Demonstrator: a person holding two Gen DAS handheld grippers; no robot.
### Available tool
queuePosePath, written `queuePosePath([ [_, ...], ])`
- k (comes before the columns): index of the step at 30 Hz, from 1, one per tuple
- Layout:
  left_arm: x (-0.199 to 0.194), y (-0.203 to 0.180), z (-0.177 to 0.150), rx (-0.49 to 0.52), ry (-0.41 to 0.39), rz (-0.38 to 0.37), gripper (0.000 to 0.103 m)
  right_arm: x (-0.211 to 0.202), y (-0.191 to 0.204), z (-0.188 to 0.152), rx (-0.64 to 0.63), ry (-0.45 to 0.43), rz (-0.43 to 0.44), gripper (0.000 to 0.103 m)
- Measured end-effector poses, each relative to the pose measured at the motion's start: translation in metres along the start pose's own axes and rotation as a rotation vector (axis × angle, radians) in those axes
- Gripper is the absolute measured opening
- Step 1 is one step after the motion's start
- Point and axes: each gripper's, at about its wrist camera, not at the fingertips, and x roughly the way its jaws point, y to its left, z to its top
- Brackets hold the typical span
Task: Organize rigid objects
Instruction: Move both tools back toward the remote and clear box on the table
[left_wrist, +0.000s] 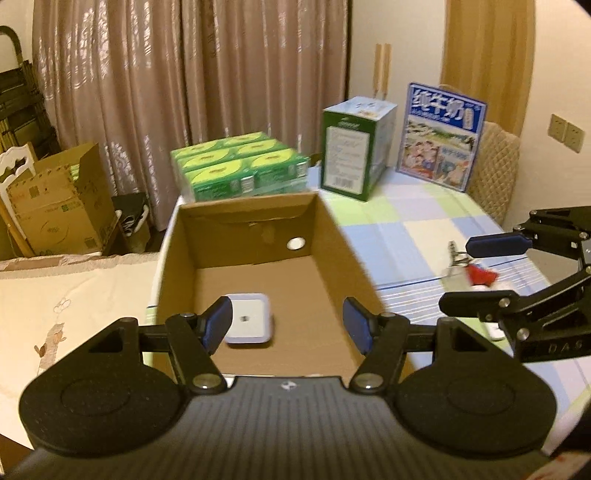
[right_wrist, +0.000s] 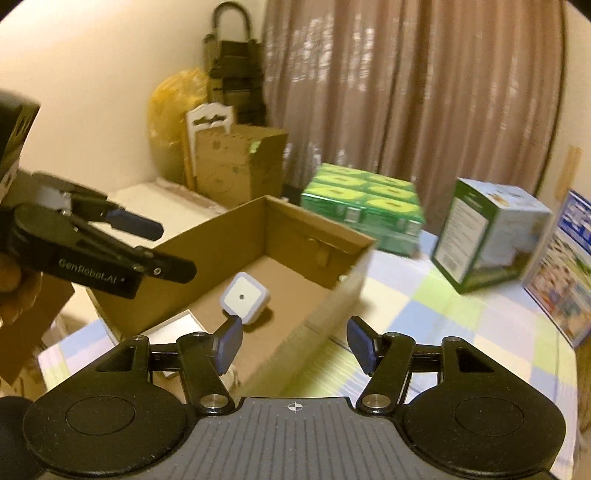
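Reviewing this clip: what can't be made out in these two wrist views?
- Small items on the table right of the cardboard box: left wrist view, motion-blurred and partly covered by the right gripper; only red and metallic bits show.
- White flat object in the box: right wrist view, cut off by a gripper finger.

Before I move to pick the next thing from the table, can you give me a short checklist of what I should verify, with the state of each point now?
1. Left gripper empty and open: ok, the jaws stand wide apart with nothing between.
2. Right gripper empty and open: ok, same.
3. Cardboard box open on top: ok.
4. White square device inside the box: ok, it rests on the box floor.
5. Next items visible: ok, small objects, one red, lie on the checkered tablecloth near the right gripper; what they are, cannot tell, blurred.
6. Grippers apart from each other: ok, a gap shows between them.
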Motion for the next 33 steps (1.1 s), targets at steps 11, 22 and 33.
queuePosePath([
  [11,-0.028,-0.09,-0.003,0.035,-0.029,-0.104,0.062,-0.099,-0.046,-0.045,0.161,-0.015,-0.109,0.062],
  [22,-0.013,-0.17,-0.025,0.109,-0.026,-0.181,0.065,-0.169,-0.117,-0.147,0.436,-0.013,-0.301,0.066],
  [33,0.04,-0.219,-0.05,0.148,0.009,-0.221,0.066,-0.171,-0.16,-0.196,0.575,0.027,-0.395,0.067],
])
